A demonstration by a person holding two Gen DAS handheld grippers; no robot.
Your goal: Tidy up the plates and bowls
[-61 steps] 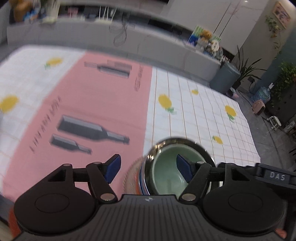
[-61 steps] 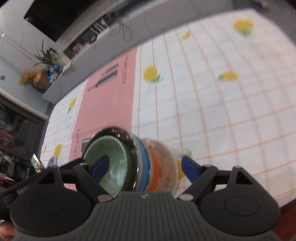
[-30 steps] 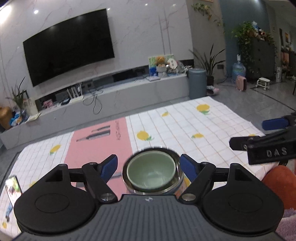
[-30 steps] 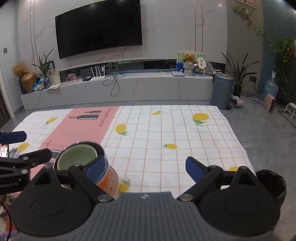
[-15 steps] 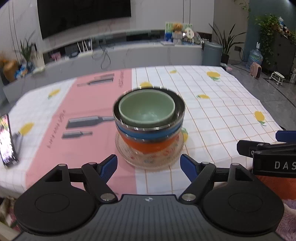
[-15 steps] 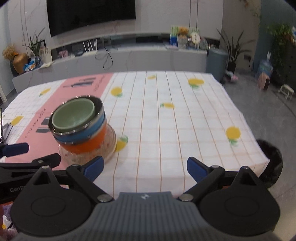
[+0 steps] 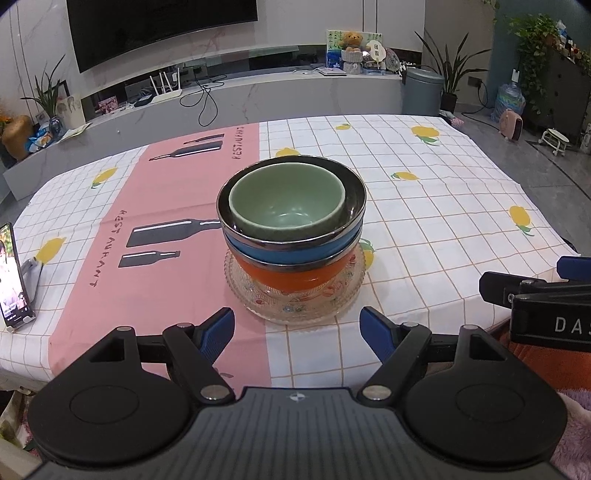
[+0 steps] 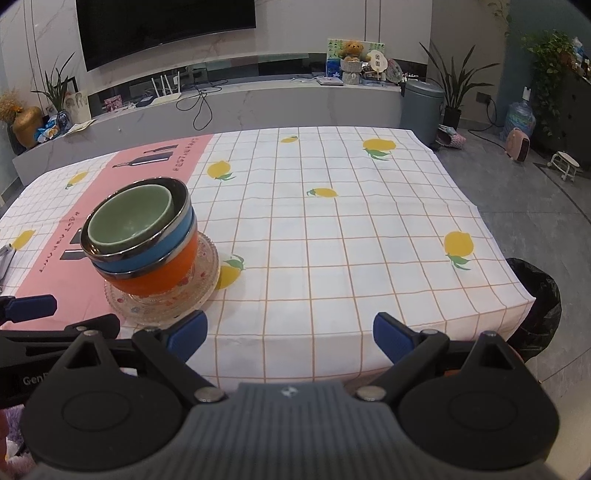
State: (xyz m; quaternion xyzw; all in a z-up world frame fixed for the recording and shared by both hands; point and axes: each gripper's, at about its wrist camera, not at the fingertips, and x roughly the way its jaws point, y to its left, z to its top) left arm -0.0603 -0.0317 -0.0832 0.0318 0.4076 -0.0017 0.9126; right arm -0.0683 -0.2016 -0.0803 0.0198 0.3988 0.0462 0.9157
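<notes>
On the table: a cloth (image 7: 424, 221) of white checks with yellow lemons and one pink band printed with dark bottles covers the top.
Stack: a green bowl (image 7: 286, 206) sits inside a blue bowl (image 7: 291, 254) with a steel rim, which sits in an orange bowl (image 7: 295, 277), all nested upright on a clear patterned glass plate (image 7: 258, 295).
Stack position: near the front edge, straddling the seam between the pink band and the white checks; in the right wrist view it stands off to the left (image 8: 140, 236).
Left gripper (image 7: 297, 325): spread wide with nothing between its blue pads, held just short of the plate's near rim, touching none of the dishes.
Right gripper (image 8: 290, 330): also spread wide and empty, held over the table's front edge, to the right of the stack and apart from it.
Grippers together: side by side; the right one's finger shows at the right edge of the left view (image 7: 535, 291), the left one's finger at the left edge of the right view (image 8: 29, 308).
Phone (image 7: 13, 277): propped upright on a stand at the left edge of the cloth, its screen lit.
Beyond the table: a long grey bench under a wall-mounted television (image 8: 166, 29), with a grey bin (image 8: 423, 107) at its right end.
</notes>
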